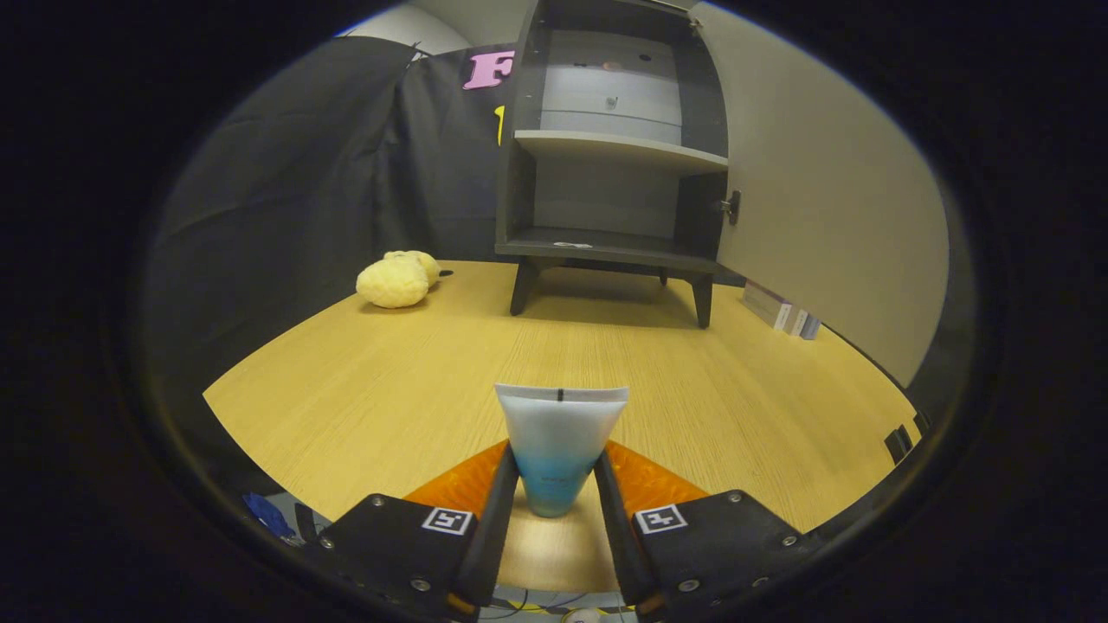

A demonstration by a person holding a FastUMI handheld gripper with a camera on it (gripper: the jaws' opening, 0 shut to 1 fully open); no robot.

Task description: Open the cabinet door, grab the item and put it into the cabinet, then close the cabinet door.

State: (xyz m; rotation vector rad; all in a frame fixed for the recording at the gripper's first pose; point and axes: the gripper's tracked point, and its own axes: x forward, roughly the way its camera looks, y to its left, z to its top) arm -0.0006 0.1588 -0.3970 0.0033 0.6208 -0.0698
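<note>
Tube (558, 450) sits pinched between both fingers of the gripper (556, 493), above the table (363, 389). Carrying step, I judge: cabinet (606, 156) stands at twelve o'clock, door (822, 190) open; next, reach its lower shelf (606, 244).

A white squeeze tube (561, 441) fading to blue, a dark grey cabinet (606, 156) with pale door (822, 199), yellow plush toy (396, 279), light wood-grain counter (363, 389).

dim even light, sharp centre, edges bowed.
</note>
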